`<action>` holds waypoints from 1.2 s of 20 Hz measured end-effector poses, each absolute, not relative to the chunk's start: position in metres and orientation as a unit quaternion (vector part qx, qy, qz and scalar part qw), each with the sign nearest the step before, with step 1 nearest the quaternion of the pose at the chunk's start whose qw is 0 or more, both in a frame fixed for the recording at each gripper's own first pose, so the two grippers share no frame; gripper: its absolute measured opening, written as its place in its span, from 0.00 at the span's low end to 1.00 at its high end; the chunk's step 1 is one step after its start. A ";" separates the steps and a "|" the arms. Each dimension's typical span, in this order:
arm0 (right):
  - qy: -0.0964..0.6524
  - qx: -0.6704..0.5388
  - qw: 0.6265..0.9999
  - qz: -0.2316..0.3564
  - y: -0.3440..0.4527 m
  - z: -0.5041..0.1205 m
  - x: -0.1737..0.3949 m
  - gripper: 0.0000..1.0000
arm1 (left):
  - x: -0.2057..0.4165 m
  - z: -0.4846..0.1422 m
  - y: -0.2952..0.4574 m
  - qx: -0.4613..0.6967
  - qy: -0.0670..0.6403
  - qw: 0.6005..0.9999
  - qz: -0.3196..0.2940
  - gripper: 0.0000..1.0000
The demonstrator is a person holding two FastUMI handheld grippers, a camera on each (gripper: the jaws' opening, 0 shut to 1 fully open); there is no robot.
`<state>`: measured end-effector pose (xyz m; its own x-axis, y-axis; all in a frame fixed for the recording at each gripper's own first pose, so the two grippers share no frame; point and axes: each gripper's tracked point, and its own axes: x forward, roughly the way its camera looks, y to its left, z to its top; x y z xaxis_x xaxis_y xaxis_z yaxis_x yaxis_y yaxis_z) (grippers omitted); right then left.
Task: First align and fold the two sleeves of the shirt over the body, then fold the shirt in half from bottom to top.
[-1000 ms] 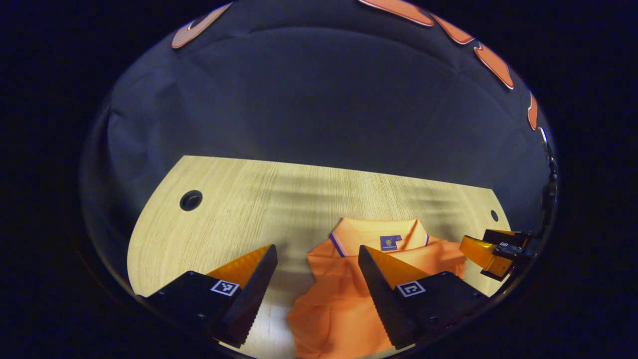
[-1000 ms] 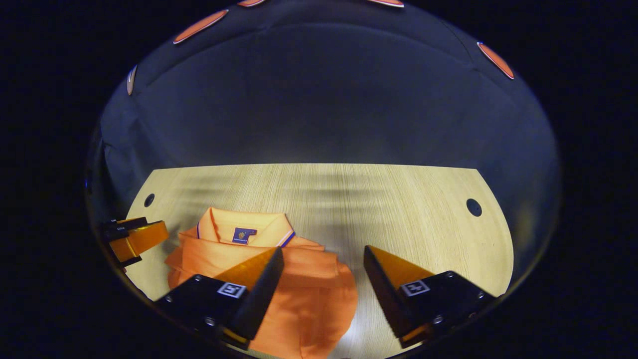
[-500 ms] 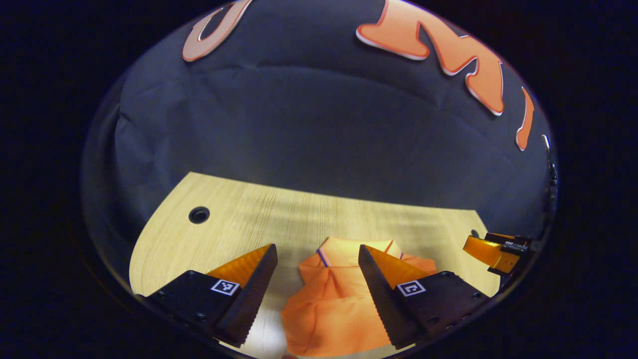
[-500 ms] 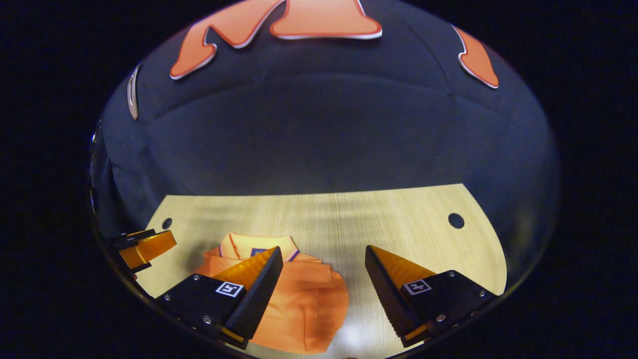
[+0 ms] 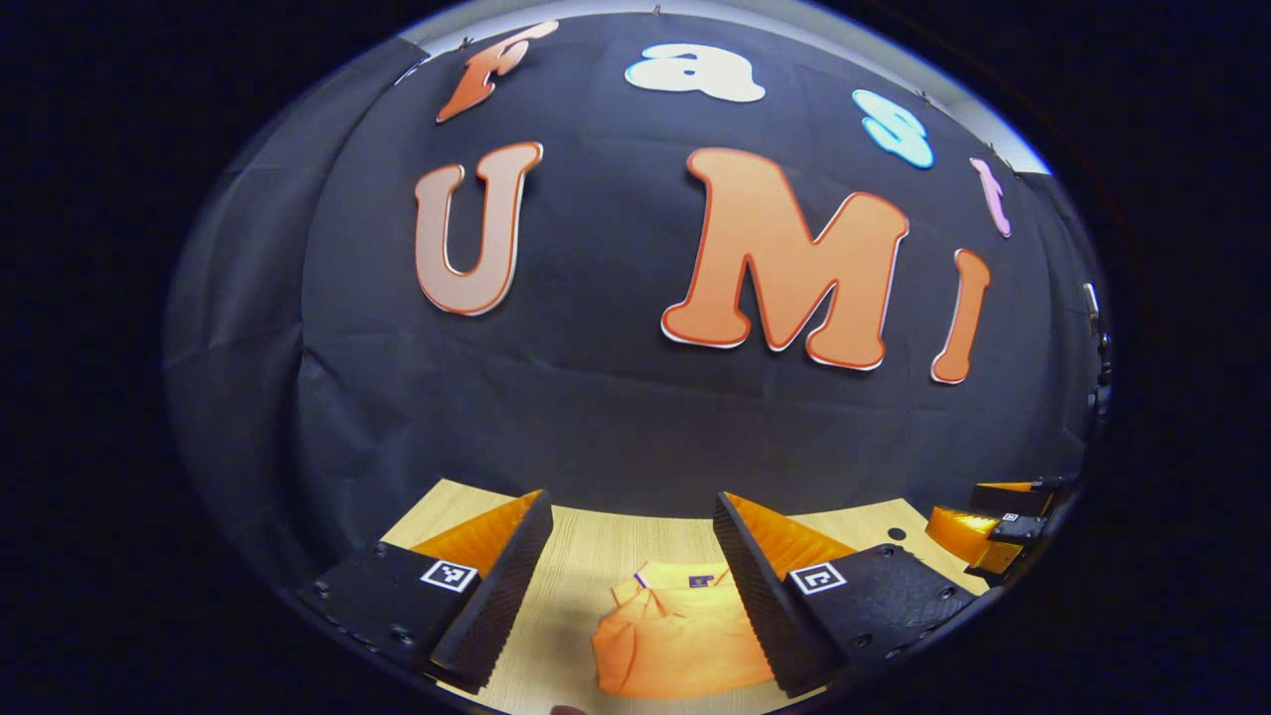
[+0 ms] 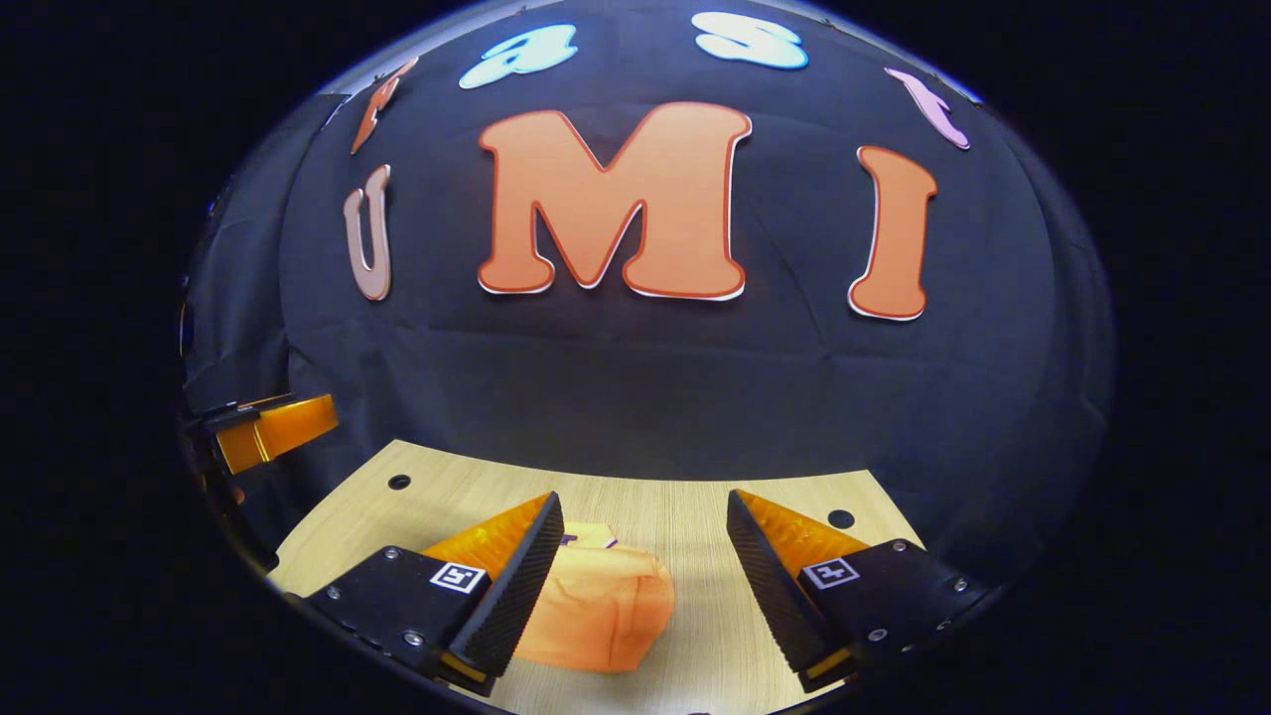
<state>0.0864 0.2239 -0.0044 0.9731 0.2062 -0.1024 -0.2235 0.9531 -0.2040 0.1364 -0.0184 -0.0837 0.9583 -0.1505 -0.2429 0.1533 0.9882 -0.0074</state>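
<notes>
The orange shirt (image 5: 675, 641) lies folded into a compact bundle on the wooden table (image 5: 586, 556), its collar and small dark label facing the wall. In the left gripper view it sits low between the fingers of my left gripper (image 5: 631, 497), which hangs open above it and holds nothing. The right gripper view has the shirt (image 6: 596, 606) partly behind the left finger of my right gripper (image 6: 643, 497), open too and off the cloth. Each view catches the other gripper at its edge: the right gripper (image 5: 978, 526) and the left gripper (image 6: 268, 437).
The table (image 6: 685, 506) ends at the black cloth wall close behind the shirt. Round cable holes (image 6: 399, 482) (image 6: 841, 518) sit near its back corners, and one hole (image 5: 897, 533) is in the left gripper view. Bare wood lies to the shirt's right.
Both grippers have lifted and tilted upward, away from the shirt. The shirt now lies lower and smaller in both views, and much more of the wall has come into sight.
</notes>
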 end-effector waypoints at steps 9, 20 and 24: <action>-0.003 -0.064 0.992 0.104 0.193 0.000 0.008 0.99 | 0.048 -0.089 -0.011 -0.006 0.100 0.992 -0.071 0.98; 0.010 -0.070 0.991 0.115 0.141 -0.008 0.031 0.99 | 0.052 -0.080 -0.042 -0.008 0.077 0.996 -0.051 0.98; 0.026 -0.093 0.986 0.137 0.151 -0.011 0.038 0.99 | 0.054 -0.078 -0.050 -0.005 0.083 0.996 -0.035 0.98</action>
<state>0.0377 0.1507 -0.0106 0.9612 0.2650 -0.0768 -0.2747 0.9452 -0.1765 0.0544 -0.0497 -0.0776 0.9838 -0.0707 -0.1648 0.0689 0.9975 -0.0162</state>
